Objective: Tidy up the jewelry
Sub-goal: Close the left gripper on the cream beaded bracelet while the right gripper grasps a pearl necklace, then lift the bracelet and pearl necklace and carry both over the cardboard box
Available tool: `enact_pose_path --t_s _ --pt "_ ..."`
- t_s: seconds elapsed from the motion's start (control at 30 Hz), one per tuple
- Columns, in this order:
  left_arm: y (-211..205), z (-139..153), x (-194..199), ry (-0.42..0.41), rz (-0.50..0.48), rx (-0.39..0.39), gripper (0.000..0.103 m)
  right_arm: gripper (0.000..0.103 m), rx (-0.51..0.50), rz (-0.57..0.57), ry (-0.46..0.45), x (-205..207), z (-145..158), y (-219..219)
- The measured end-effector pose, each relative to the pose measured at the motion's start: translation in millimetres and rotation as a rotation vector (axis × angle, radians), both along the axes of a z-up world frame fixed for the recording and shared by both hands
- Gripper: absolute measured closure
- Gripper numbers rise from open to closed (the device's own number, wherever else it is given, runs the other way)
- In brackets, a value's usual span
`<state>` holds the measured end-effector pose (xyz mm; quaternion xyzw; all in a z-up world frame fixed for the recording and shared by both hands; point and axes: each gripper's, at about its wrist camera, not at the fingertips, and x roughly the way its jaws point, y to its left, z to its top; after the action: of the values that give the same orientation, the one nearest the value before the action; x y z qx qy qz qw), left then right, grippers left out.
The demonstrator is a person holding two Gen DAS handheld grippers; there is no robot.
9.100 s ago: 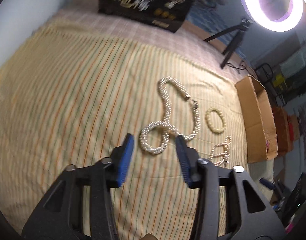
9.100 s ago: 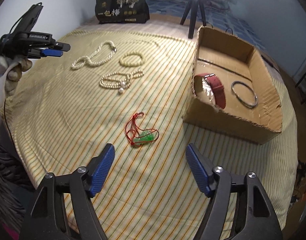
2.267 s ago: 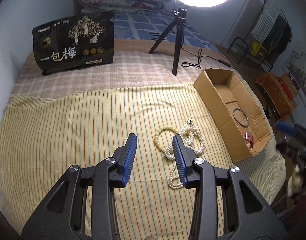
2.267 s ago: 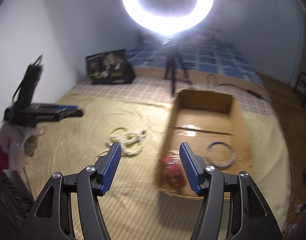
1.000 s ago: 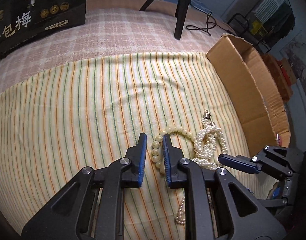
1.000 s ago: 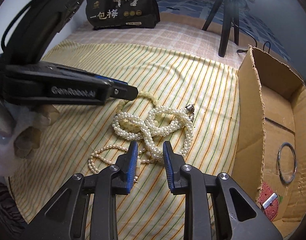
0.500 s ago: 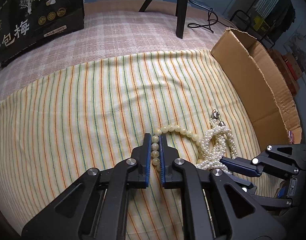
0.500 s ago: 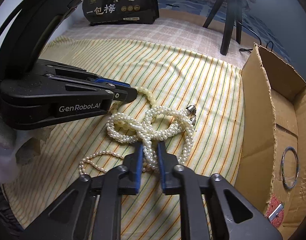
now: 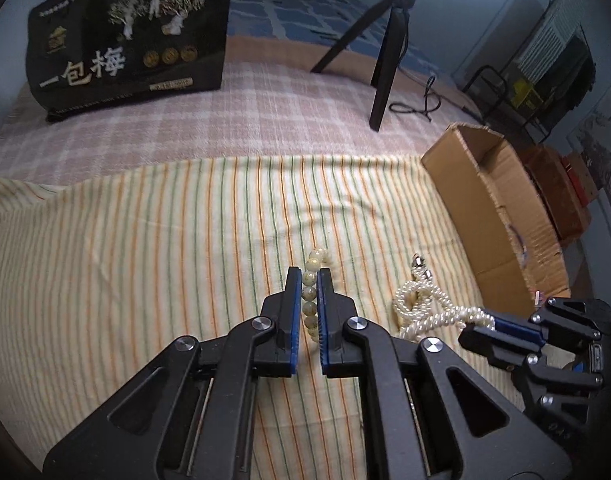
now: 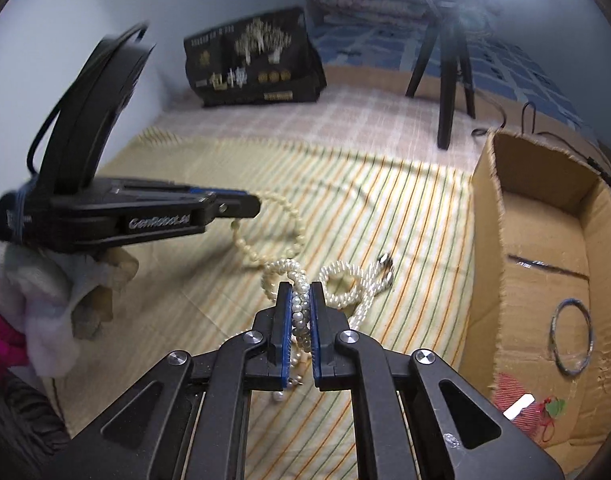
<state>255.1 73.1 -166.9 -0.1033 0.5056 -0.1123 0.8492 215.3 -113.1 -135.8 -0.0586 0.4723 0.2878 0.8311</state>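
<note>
The beaded bracelet (image 9: 310, 298) is clamped in the left tool (image 9: 308, 280) and the pearl necklace (image 10: 345, 280) in the right tool (image 10: 300, 294), both over the bed's striped cloth (image 9: 145, 240), presumably for transfer into the cardboard box (image 10: 545, 240) at the bed's right edge.

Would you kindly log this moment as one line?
left gripper: shut on bead bracelet | right gripper: shut on pearl necklace | cardboard box: holds bangle

Cardboard box (image 10: 541, 216) right of necklaces (image 10: 345, 280) on cloth (image 9: 145, 248); bangle (image 10: 572, 336) inside.
</note>
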Motion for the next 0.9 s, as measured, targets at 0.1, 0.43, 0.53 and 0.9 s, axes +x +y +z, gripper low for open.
enact_pose_path --t_s 0.1,0.43,0.53,0.9 --pt "1.6 18.3 -8.2 -0.035 0.01 -0.015 0.098 0.097 0.021 -0.015 -0.025 -1.1 12.4 -1.0" --pt "3.2 63.5 -29.5 -0.126 0.041 -0.072 0.098 0.097 0.121 -0.07 -0.064 -5.8 47.7 -20.5" --pt "-0.7 74.0 -35.0 -0.151 0.041 -0.08 0.098 0.097 0.143 -0.077 -0.086 -8.6 58.3 -27.1" --pt "-26.5 97.2 -49.6 -0.199 -0.001 -0.116 0.098 0.097 0.221 -0.101 -0.161 -14.3 98.2 -48.5"
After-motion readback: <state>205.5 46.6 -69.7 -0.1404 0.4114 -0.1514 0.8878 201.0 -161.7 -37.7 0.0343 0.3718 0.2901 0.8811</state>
